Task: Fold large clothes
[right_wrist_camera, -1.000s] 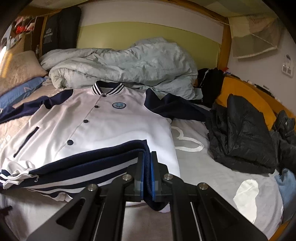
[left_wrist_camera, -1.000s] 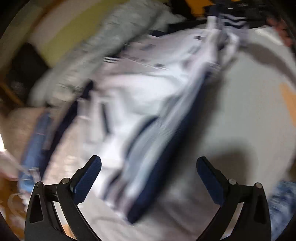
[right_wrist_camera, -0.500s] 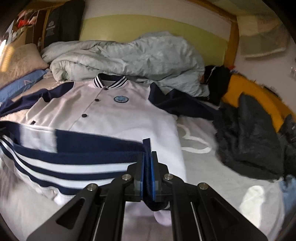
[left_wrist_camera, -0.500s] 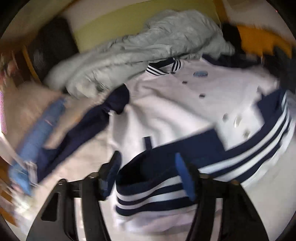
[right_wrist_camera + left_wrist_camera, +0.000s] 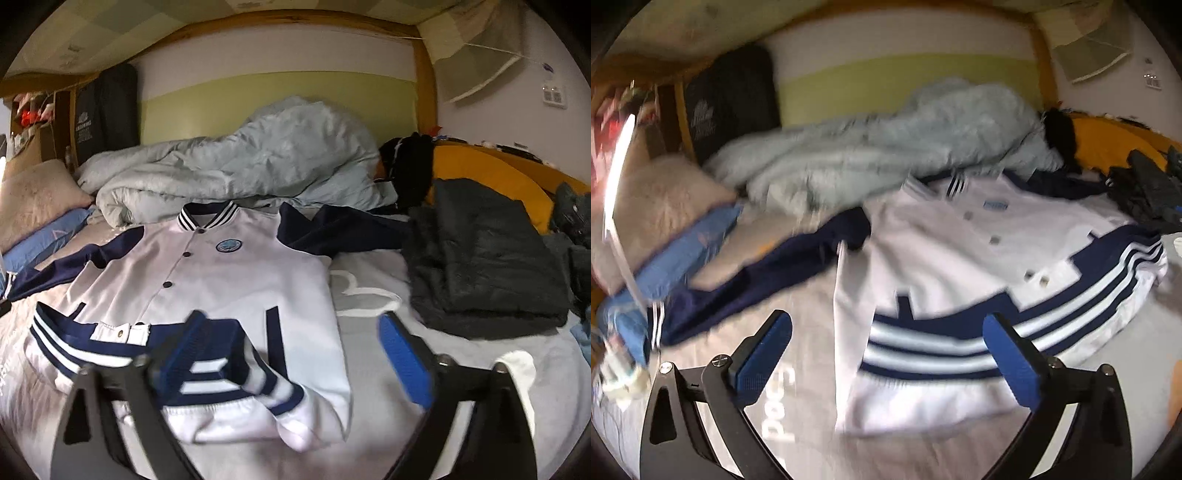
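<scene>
White and navy, the jacket (image 5: 236,280) lies face up across the middle of the right wrist frame on the grey bedsheet (image 5: 461,373), its striped hem (image 5: 221,373) turned up over the lower front. It looks soft, limp and fairly light, with slick cloth; the thick ribbed hem or a sleeve (image 5: 768,273) at centre left of the left wrist frame should give the surest hold. Both tools point down at a slant. The left gripper (image 5: 886,354) and right gripper (image 5: 295,354) are opening wide, with nothing clamped between their blue pads.
</scene>
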The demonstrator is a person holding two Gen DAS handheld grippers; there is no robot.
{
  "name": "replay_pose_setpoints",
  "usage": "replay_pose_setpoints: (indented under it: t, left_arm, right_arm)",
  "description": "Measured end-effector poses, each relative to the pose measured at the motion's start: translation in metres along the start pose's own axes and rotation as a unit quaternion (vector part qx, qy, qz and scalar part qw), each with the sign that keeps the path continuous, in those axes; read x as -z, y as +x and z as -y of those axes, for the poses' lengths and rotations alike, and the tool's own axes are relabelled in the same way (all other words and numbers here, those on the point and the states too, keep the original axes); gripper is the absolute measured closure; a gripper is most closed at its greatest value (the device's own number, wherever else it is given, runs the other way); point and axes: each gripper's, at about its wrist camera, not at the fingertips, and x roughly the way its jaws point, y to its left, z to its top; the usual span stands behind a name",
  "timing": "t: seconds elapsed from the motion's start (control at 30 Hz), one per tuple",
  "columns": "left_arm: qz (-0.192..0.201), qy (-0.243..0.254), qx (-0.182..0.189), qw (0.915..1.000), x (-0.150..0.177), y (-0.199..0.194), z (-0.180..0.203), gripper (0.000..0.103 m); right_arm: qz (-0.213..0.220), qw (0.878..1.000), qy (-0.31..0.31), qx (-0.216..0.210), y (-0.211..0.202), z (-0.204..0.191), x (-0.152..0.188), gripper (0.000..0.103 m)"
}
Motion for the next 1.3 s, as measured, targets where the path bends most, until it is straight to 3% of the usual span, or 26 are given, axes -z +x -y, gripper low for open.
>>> replay_pose_setpoints:
  t: [0.07, 0.13, 0.2, 0.23, 0.27, 0.3, 0.33, 0.37, 0.4, 0.47, 0.53, 0.63, 0.77, 0.87, 0.93, 1.0, 1.03, 1.07, 1.13, 1.3]
  left_arm:
    - [-0.062, -0.017, 0.001, 0.9980, 0.012, 0.024, -0.007, 0.000]
    - [-0.099, -0.038, 0.022, 0.9941, 0.024, 0.047, -0.013, 0.002]
    - [-0.129, -0.058, 0.046, 0.9889, 0.036, 0.072, -0.018, 0.041]
    - [-0.155, -0.077, 0.069, 0.9825, 0.042, 0.085, -0.020, 0.076]
    - [-0.166, -0.098, 0.091, 0.9769, 0.045, 0.091, -0.024, 0.095]
    - [-0.159, -0.116, 0.107, 0.9746, 0.045, 0.092, -0.027, 0.095]
    - [-0.140, -0.121, 0.107, 0.9769, 0.043, 0.087, -0.029, 0.096]
    - [-0.104, -0.117, 0.096, 0.9831, 0.035, 0.076, -0.030, 0.096]
    - [-0.075, -0.113, 0.086, 0.9870, 0.026, 0.067, -0.030, 0.096]
    - [-0.041, -0.113, 0.072, 0.9901, 0.008, 0.057, -0.032, 0.096]
    - [-0.042, -0.102, 0.053, 0.9925, -0.007, 0.065, -0.032, 0.096]
    - [-0.066, -0.101, 0.026, 0.9923, -0.012, 0.092, -0.036, 0.096]
    - [-0.102, -0.104, 0.017, 0.9892, 0.009, 0.129, -0.035, 0.095]
    - [-0.103, -0.089, 0.022, 0.9905, 0.016, 0.127, -0.033, 0.088]
    - [-0.080, -0.100, 0.028, 0.9914, 0.012, 0.115, -0.035, 0.086]
    - [-0.061, -0.113, 0.018, 0.9916, 0.006, 0.099, -0.039, 0.057]
    - [-0.053, -0.117, 0.011, 0.9917, 0.005, 0.090, -0.040, 0.038]
    - [-0.047, -0.119, 0.014, 0.9916, 0.005, 0.082, -0.041, 0.034]
    - [-0.061, -0.128, 0.020, 0.9897, 0.008, 0.072, -0.044, 0.034]
    - [-0.143, -0.119, 0.001, 0.9825, 0.030, 0.082, -0.038, 0.034]
  right_arm:
    - [-0.040, 0.999, -0.002, -0.036, 0.006, 0.006, 0.003, 0.000]
    - [-0.088, 0.995, -0.015, -0.043, 0.021, 0.006, 0.012, 0.000]
    - [-0.134, 0.990, -0.038, -0.031, 0.037, 0.000, 0.023, 0.000]
    - [-0.171, 0.983, -0.057, -0.035, 0.049, -0.003, 0.031, 0.009]
    - [-0.201, 0.976, -0.079, -0.041, 0.061, -0.006, 0.040, 0.024]
    - [-0.212, 0.973, -0.089, -0.031, 0.069, -0.008, 0.046, 0.057]
    - [-0.217, 0.972, -0.083, -0.033, 0.075, -0.006, 0.048, 0.079]
    - [-0.208, 0.975, -0.069, -0.040, 0.074, -0.003, 0.044, 0.091]
    - [-0.190, 0.979, -0.057, -0.038, 0.069, 0.001, 0.037, 0.093]
    - [-0.144, 0.988, -0.032, -0.042, 0.055, 0.011, 0.019, 0.094]
    - [-0.119, 0.991, 0.003, -0.059, 0.050, 0.025, 0.001, 0.094]
    - [-0.135, 0.990, 0.023, -0.043, 0.073, 0.029, -0.008, 0.094]
    - [-0.160, 0.987, 0.003, 0.000, 0.118, 0.022, 0.005, 0.094]
    - [-0.174, 0.984, 0.026, -0.003, 0.131, 0.032, 0.012, 0.094]
    - [-0.163, 0.986, 0.043, -0.010, 0.124, 0.036, 0.009, 0.091]
    - [-0.139, 0.990, 0.039, -0.006, 0.110, 0.034, 0.007, 0.085]
    - [-0.128, 0.991, 0.036, -0.006, 0.102, 0.032, 0.007, 0.083]
    - [-0.122, 0.992, 0.032, -0.007, 0.097, 0.031, 0.007, 0.080]
    - [-0.110, 0.993, 0.032, 0.005, 0.082, 0.032, 0.009, 0.054]
    - [-0.138, 0.986, 0.095, -0.004, 0.070, 0.051, 0.015, 0.052]
